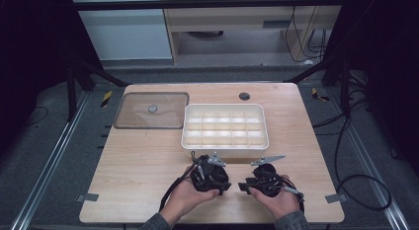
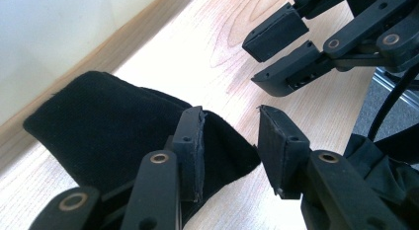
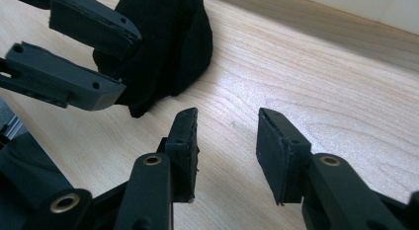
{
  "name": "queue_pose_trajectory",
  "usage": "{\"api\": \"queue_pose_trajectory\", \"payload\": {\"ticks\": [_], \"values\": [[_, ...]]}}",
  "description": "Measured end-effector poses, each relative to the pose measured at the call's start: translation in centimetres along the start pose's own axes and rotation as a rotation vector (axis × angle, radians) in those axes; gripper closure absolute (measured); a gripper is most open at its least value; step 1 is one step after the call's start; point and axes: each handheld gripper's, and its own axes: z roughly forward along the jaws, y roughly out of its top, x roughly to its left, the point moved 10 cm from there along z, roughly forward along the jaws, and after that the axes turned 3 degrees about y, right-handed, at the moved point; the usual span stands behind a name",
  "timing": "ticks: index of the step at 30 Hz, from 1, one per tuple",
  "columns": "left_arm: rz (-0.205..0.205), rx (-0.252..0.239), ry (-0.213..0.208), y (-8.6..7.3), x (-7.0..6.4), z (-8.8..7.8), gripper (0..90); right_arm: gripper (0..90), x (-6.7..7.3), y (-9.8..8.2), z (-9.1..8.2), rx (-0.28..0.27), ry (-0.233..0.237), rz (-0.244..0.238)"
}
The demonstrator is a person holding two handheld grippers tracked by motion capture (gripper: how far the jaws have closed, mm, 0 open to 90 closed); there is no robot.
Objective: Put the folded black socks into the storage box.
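A black cloth [image 2: 108, 126] lies bunched on the wooden table [image 1: 143, 166], close to the front wall of a white compartment box [image 1: 223, 152]. My left gripper [image 2: 230, 116] is open. The cloth sits against the outside of its left finger, and a corner of it reaches into the gap without being pressed. My right gripper [image 3: 227, 116] is open over bare wood with nothing between its fingers. The two grippers face each other near the table's front edge, the left gripper [image 1: 225, 183] beside the right gripper [image 1: 244, 185]. In the right gripper view the cloth [image 3: 173, 47] lies behind the left gripper [image 3: 129, 67].
The white box has several empty compartments and stands mid-table. Its clear lid [image 1: 150, 110] lies flat to the left of the box. A round cable port [image 1: 244, 96] is at the table's back edge. Both hands come in from the front edge.
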Motion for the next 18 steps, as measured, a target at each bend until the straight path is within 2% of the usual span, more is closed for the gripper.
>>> {"api": "queue_pose_trajectory", "payload": {"ticks": [18], "values": [[-0.008, -0.026, 0.001, 0.34, 0.24, -0.81, 58.6, 59.6, -0.01, 0.00, 0.00, -0.002, 0.002, 0.006]]}}
